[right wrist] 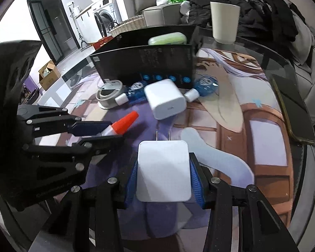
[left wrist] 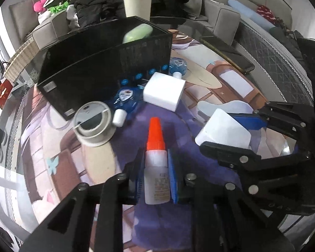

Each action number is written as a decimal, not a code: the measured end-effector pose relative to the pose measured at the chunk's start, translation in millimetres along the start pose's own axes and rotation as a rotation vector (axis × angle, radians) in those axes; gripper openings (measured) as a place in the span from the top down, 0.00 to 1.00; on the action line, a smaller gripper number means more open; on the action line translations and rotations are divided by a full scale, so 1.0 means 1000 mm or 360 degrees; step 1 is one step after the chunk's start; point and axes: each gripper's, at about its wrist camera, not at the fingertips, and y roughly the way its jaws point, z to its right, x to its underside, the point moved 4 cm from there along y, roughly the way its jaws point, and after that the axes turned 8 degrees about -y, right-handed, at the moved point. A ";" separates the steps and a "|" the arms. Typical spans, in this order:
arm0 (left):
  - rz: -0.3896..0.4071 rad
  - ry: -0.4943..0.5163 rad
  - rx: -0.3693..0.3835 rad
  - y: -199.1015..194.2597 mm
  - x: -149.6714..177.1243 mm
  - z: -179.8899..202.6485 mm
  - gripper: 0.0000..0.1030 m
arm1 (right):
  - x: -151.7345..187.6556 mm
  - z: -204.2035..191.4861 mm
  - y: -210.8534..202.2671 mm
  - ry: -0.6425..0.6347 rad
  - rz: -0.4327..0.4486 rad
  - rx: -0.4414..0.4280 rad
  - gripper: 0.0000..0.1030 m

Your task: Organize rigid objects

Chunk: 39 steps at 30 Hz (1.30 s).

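My left gripper (left wrist: pixel 156 168) is shut on a small white glue bottle with an orange cap (left wrist: pixel 156 147), held above the printed mat; it shows at the left of the right wrist view (right wrist: pixel 124 125). My right gripper (right wrist: pixel 163 174) is shut on a white plug charger (right wrist: pixel 163 172), prongs forward; it shows at the right of the left wrist view (left wrist: pixel 224 130). A black box (left wrist: pixel 98 63) holding a green case (left wrist: pixel 138 32) stands behind. In front of it lie a second white charger (left wrist: pixel 163 91), two blue correction tapes (left wrist: pixel 125 99) (left wrist: pixel 177 65) and a grey round tin (left wrist: pixel 93 124).
A cream cup (right wrist: pixel 224 21) stands behind the box on the glass table (right wrist: pixel 268 56). A dark phone (right wrist: pixel 294 109) lies at the table's right edge. Sofa, dark clothes and a wicker basket (right wrist: pixel 128 25) are beyond. A washing machine (right wrist: pixel 104 19) stands at back left.
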 end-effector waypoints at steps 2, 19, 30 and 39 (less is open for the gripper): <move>0.0012 -0.0017 0.0010 -0.005 0.002 -0.006 0.82 | -0.004 -0.009 0.000 -0.0021 0.0011 -0.0002 0.57; 0.0848 0.0020 -0.0081 -0.128 -0.020 -0.030 0.82 | -0.056 -0.054 -0.070 -0.0173 0.0600 0.0126 0.57; 0.1245 -0.0023 -0.0139 -0.185 -0.038 -0.047 0.82 | -0.087 -0.071 -0.142 -0.0257 0.1076 0.0294 0.57; 0.1371 -0.0090 -0.0208 -0.191 -0.074 -0.057 0.82 | -0.122 -0.051 -0.140 -0.0150 0.1126 0.0360 0.57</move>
